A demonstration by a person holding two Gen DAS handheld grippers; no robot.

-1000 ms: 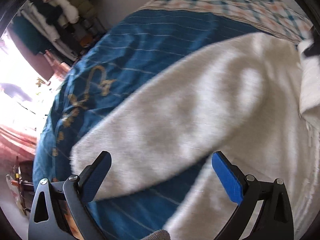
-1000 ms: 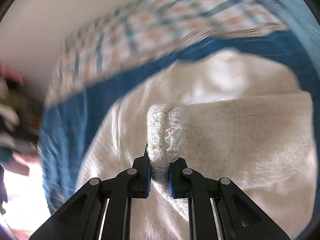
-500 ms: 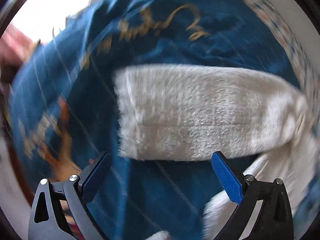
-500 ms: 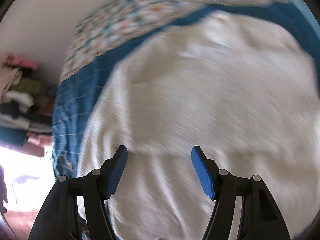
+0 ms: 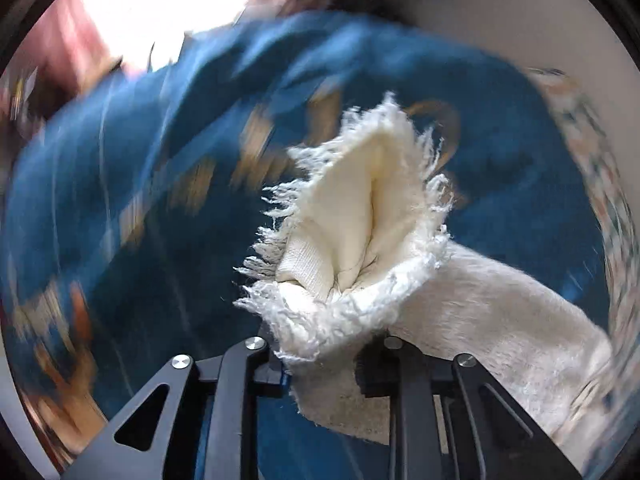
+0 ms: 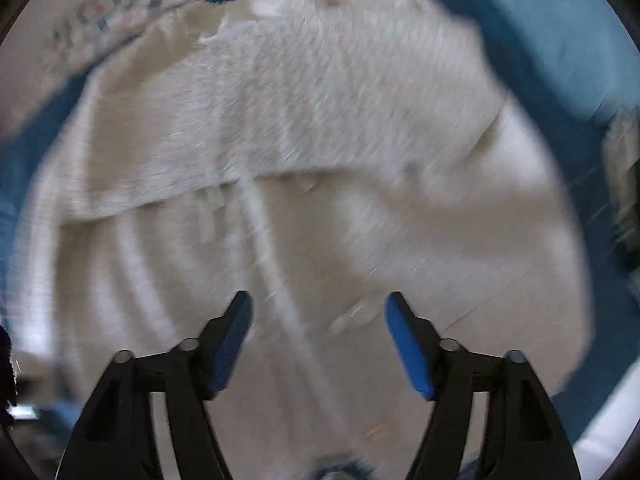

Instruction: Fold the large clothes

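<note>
A large fluffy white garment [image 6: 320, 140] lies spread on a blue bedspread [image 5: 120, 208]. My left gripper [image 5: 320, 364] is shut on the cuff of its sleeve [image 5: 360, 240], which bunches up open-mouthed above the jaws, with the sleeve trailing off to the right [image 5: 500, 312]. My right gripper [image 6: 318, 340] is open and empty, hovering over the garment's body, where a folded-over part [image 6: 280, 120] lies across the upper half.
The blue bedspread [image 6: 560, 40] with gold lettering surrounds the garment. A checked cloth [image 6: 120, 12] lies at the far edge by a pale wall. A bright window [image 5: 160, 12] glares at the upper left of the left wrist view. Both views are motion-blurred.
My left gripper has closed on the sleeve cuff, having been open over the sleeve. My right gripper let go of the garment edge a second ago and is still open over the body.
</note>
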